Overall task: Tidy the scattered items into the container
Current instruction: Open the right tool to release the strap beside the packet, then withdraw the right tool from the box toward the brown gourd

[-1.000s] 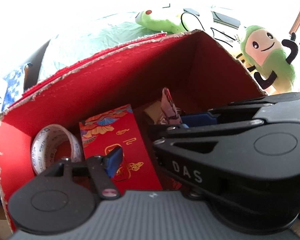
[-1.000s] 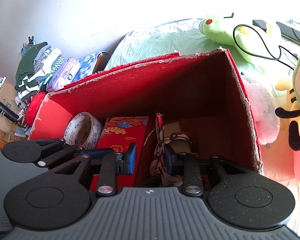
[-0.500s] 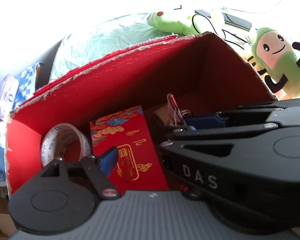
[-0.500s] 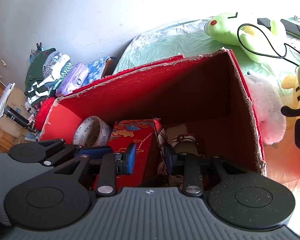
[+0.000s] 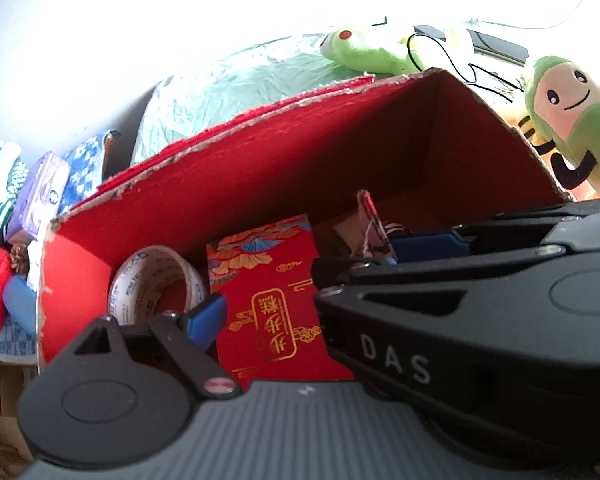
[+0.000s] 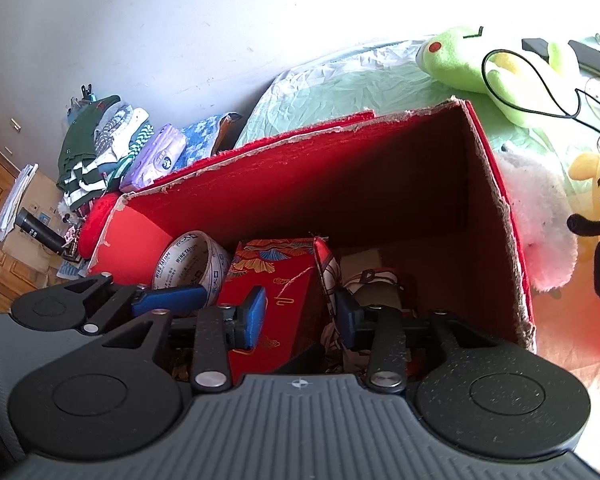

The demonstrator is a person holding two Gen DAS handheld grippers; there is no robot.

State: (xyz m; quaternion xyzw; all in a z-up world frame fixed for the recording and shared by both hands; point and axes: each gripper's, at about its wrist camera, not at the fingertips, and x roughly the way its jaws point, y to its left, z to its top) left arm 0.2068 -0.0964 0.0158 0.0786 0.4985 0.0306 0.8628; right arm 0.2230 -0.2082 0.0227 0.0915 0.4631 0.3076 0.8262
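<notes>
Both wrist views close above box (image 5: 340, 168)

The right tongs (image 5: 440, 300) hide the red box (image 5: 300, 184) floor's right half — the green plush (image 5: 572, 120) is cut off at the edge

**Both of your grippers point down, jaws opening**

Your left gripper (image 5: 312, 304) tilts steeply down, its blue-padded fingers (image 5: 206, 314) standing wide and opening further, with nothing pressed between the pads. Your right gripper (image 6: 300, 316) angles down less steeply just beside it; its jaws are narrower, also opening, and the blue pads (image 6: 254, 316) clamp nothing.
</notes>
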